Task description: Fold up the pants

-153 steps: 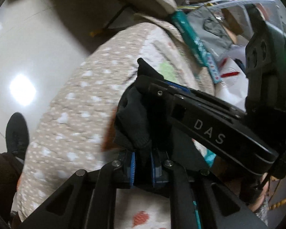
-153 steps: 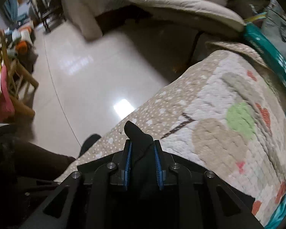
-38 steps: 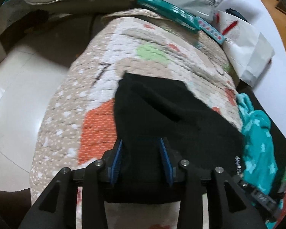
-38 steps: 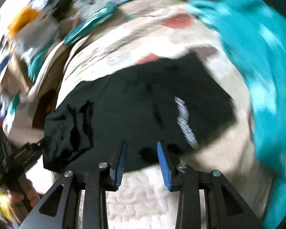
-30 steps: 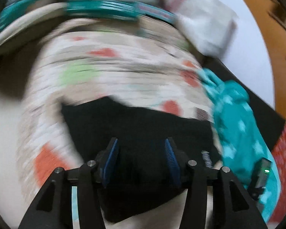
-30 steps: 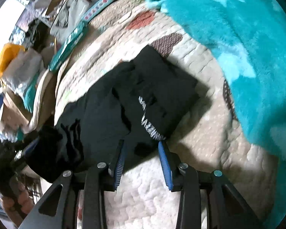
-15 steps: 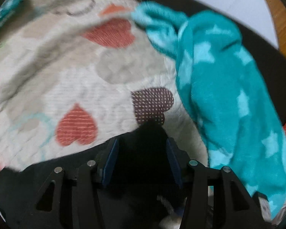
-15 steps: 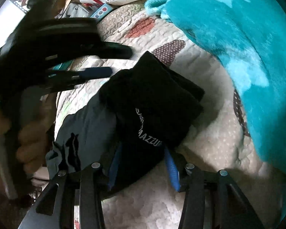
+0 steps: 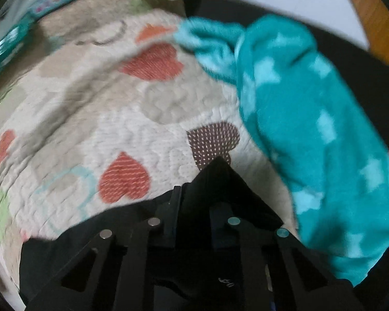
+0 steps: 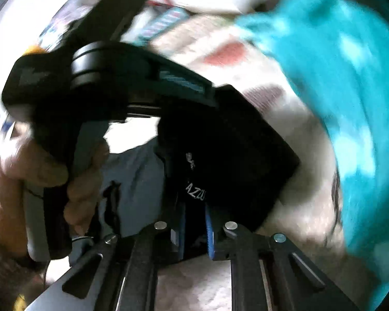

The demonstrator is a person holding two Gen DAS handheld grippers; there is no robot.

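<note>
While both tools sit low over the bed, the items read as follows.

Pants (image 9: 220, 186): black, part-folded, lying on the quilt (image 9: 122, 129). A pointed folded corner juts straight ahead beyond the left jaws; the rest of the cloth spreads back beneath them and off to their left. In the right view the folded bundle (image 10: 228, 142), with white lettering, lies ahead of and slightly right of the right jaws, its long axis running up and to the left, away from them.

Left gripper (image 9: 195, 223): jaws moderately apart, straddling the folded corner; whether they press the cloth cannot be told. In the right view it (image 10: 207, 96) rests on the far upper edge of the bundle.

Right gripper (image 10: 195, 230): jaws close together with black cloth between the blue pads, apparently clamped on the near edge of the pants.

Blanket (image 9: 311, 129): teal, starred, heaped to the right of both jaws, near the pants' corner.

Judgement: the bundle lies between the two tools, the right one nearer its lettered edge, so any next fold likely turns across that long axis.
</note>
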